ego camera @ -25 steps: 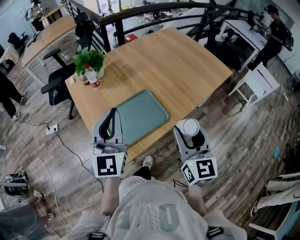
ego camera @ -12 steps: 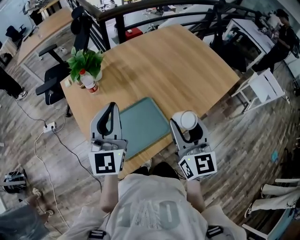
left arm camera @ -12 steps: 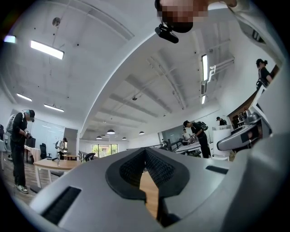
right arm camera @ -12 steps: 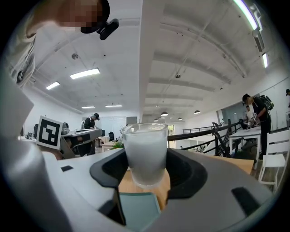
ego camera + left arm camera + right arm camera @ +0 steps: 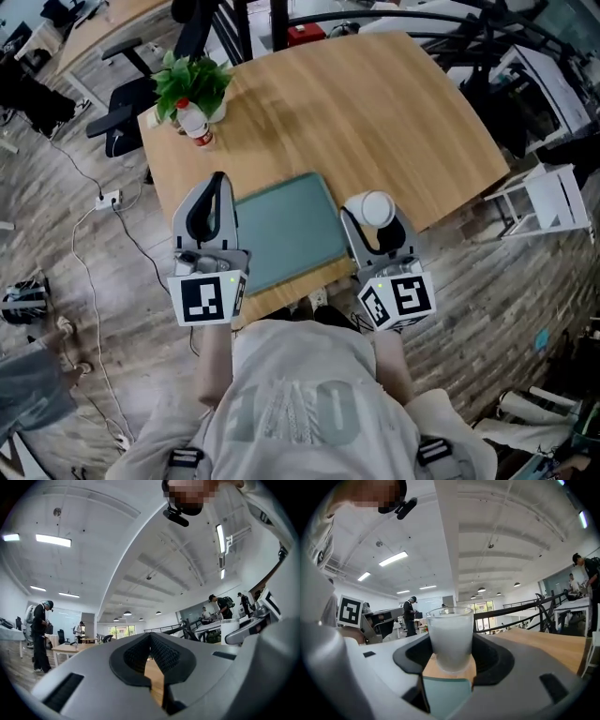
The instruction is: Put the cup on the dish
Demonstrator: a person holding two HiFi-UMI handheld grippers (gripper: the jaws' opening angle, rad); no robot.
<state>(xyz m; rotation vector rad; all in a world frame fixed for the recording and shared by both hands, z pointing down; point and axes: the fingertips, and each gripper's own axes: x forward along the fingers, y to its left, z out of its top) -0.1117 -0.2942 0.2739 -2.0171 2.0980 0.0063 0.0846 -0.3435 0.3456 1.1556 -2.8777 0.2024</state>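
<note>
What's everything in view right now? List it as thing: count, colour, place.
table: 1, light wood, centre
dish: 1, flat, grey-green, near edge of table
cup: 1, frosted white, held just right of the dish
plant: 1, green, far left corner of table
bottle: 1, red cap, beside plant
office chair: 1, black, left of table
power strip: 1, white, on floor at left
bystanders: several, dark clothes, background
left tongs: grey, closed, empty, left of dish
right tongs: grey, closed on cup
</note>
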